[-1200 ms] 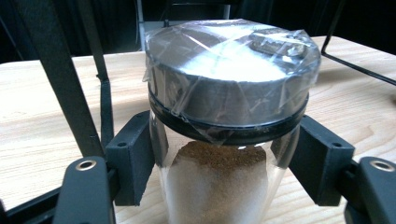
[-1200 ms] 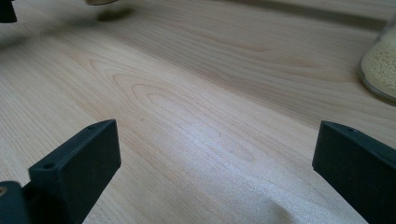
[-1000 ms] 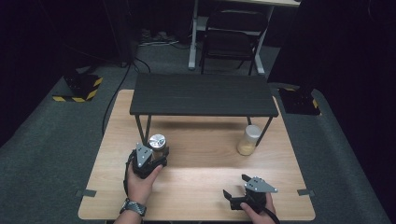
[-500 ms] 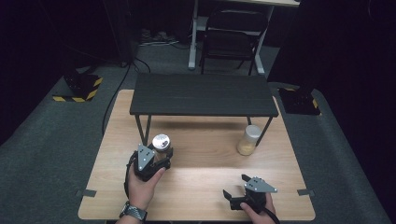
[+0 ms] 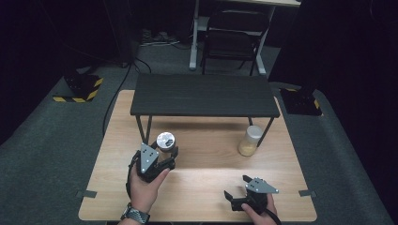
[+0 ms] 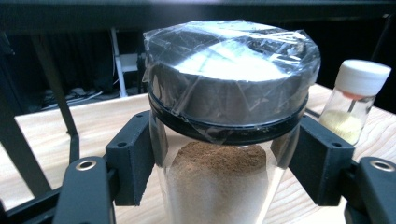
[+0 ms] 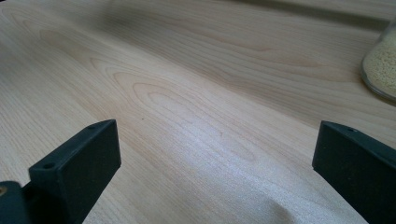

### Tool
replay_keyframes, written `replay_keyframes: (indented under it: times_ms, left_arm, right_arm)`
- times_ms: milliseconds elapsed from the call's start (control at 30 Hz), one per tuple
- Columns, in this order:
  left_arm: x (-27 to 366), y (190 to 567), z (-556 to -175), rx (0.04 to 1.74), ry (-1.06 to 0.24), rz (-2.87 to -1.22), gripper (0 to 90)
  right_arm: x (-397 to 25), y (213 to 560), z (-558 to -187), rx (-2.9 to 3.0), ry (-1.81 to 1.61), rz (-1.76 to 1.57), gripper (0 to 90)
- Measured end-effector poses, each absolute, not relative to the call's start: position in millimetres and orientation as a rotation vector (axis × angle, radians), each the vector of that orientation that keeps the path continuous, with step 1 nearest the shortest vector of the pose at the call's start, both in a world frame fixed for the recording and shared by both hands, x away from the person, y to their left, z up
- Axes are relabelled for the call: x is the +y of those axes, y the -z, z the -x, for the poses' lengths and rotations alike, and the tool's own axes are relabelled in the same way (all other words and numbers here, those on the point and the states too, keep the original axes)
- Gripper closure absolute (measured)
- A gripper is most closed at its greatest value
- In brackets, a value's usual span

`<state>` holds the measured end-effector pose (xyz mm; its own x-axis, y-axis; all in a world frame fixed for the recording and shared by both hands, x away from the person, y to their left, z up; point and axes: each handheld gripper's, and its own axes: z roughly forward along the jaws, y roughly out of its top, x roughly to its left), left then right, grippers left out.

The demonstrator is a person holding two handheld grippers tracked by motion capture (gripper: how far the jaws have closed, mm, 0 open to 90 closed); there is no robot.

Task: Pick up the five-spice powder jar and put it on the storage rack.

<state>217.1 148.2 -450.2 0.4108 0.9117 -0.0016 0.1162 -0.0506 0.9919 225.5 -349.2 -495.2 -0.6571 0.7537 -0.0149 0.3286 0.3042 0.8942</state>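
Note:
A glass jar of brown powder (image 5: 165, 140) has a silver lid wrapped in clear film (image 6: 229, 79). My left gripper (image 5: 165, 149) is shut on this jar just below the lid, and its black pads (image 6: 133, 156) press on both sides of the glass. It sits left of centre on the wooden table (image 5: 206, 187), in front of the black shelf (image 5: 204, 95). My right gripper (image 5: 236, 186) stands open near the table's front edge, with only bare wood between its fingers (image 7: 77, 163).
A small jar of yellow grains with a white cap (image 5: 248, 140) stands by the shelf's right front leg (image 5: 264, 131); it also shows in both gripper views (image 6: 352, 109) (image 7: 380, 65). A chair (image 5: 230, 42) stands on the floor beyond the table.
My left gripper has shifted slightly to the right with the brown powder jar in it. The right gripper has stayed where it was.

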Motion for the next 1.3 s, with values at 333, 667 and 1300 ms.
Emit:
replay_keyframes:
  times_ms: [333, 667, 1300]
  left_arm:
    - [142, 430, -212, 0.927, -0.876, -1.467, 30.5]
    - [138, 412, -212, 0.901, -0.905, -1.454, 30.4]
    - [129, 380, -224, 0.879, -0.943, -1.412, 30.5]
  right_arm:
    - [-349, 495, -226, 2.145, -1.314, -0.962, 0.5]
    - [-350, 495, -226, 2.145, -1.318, -0.967, 0.4]
    - [-351, 495, -227, 2.143, -1.327, -0.972, 0.4]
